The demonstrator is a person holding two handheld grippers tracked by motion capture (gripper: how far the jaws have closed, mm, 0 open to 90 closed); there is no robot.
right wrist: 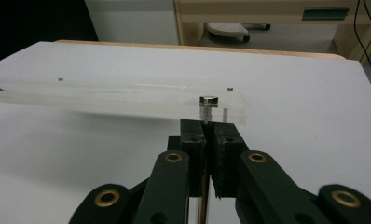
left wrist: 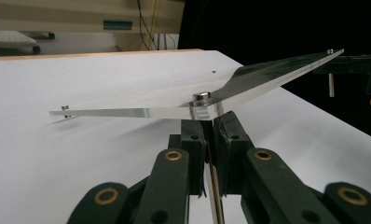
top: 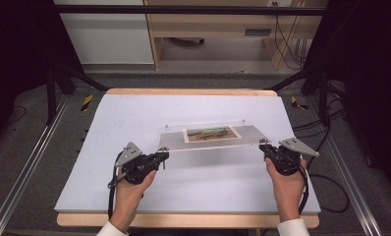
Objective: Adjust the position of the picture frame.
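A clear acrylic picture frame (top: 210,135) with a small landscape photo (top: 211,133) in its middle hangs a little above the white table top. It has round metal caps (left wrist: 201,96) at its corners. My left gripper (top: 163,156) is shut on the near left corner, pinching the post under the cap, as the left gripper view shows (left wrist: 209,128). My right gripper (top: 265,147) is shut the same way on the near right corner (right wrist: 207,128), just below its cap (right wrist: 208,100). In the left gripper view the panel (left wrist: 151,105) tilts up towards the other gripper (left wrist: 356,65).
A white sheet (top: 134,118) covers the wooden table. Metal rails (top: 31,162) run along both sides, with cables (top: 331,196) on the floor at the right. A wooden desk (top: 218,29) stands beyond the far edge.
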